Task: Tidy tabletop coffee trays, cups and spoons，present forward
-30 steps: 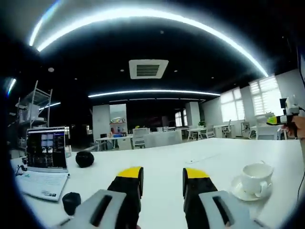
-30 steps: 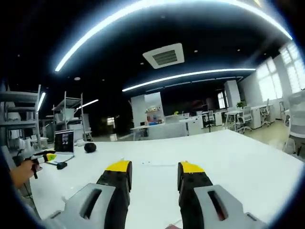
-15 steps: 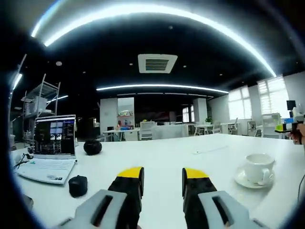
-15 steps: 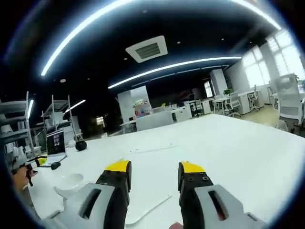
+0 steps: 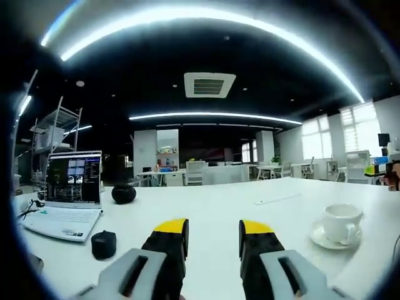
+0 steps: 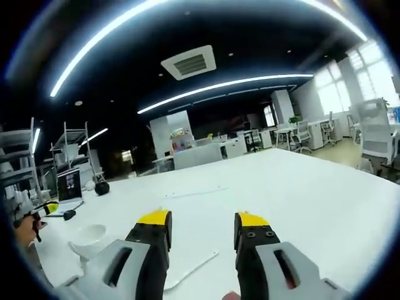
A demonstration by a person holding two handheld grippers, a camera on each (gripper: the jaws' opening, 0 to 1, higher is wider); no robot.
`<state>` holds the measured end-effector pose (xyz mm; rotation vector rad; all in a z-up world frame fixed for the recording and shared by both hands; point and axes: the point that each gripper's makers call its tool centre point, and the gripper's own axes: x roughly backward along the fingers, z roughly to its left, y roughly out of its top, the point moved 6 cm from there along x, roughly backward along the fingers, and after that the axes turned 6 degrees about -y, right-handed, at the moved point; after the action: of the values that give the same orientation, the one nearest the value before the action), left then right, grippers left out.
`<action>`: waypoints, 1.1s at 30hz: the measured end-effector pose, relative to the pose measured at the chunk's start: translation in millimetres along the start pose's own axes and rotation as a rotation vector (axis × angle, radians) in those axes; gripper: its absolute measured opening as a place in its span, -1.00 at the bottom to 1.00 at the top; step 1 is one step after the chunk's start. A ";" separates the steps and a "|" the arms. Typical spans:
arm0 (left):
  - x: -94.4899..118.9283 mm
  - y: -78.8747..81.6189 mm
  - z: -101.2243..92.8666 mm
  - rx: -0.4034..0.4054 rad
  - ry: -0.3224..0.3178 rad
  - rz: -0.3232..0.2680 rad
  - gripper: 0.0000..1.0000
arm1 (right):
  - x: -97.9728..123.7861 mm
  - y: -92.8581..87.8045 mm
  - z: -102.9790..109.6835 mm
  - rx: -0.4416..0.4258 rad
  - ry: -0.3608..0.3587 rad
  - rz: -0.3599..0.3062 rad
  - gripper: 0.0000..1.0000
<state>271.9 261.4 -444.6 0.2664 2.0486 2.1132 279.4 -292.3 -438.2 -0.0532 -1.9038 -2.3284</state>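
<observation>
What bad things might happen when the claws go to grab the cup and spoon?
The white cup sits loose on its saucer, so a nudge from the left claw might slide it off or tip it. The spoon lies flat and thin on the table by the right claw, so it may slip out of a pinch. The laptop and mouse sit nearby and might get bumped.

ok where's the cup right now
In the left gripper view the cup sits on its saucer on the white table, right of the hand-held gripper.
</observation>
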 end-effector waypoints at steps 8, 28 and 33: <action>-1.9 1.2 1.4 -0.007 -0.006 0.005 -0.33 | -1.3 -1.6 -2.0 -0.056 0.002 0.111 -0.26; -16.3 -2.0 3.9 0.006 -0.041 0.002 -0.33 | -14.8 9.8 15.6 0.383 0.120 0.253 -0.31; -15.3 -0.9 3.2 0.004 -0.044 0.000 -0.33 | -19.1 10.5 15.8 0.567 0.210 0.345 -0.33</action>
<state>287.5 260.6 -445.4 0.3104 2.0291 2.0841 298.7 -277.4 -427.0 -0.0686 -2.1588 -1.4633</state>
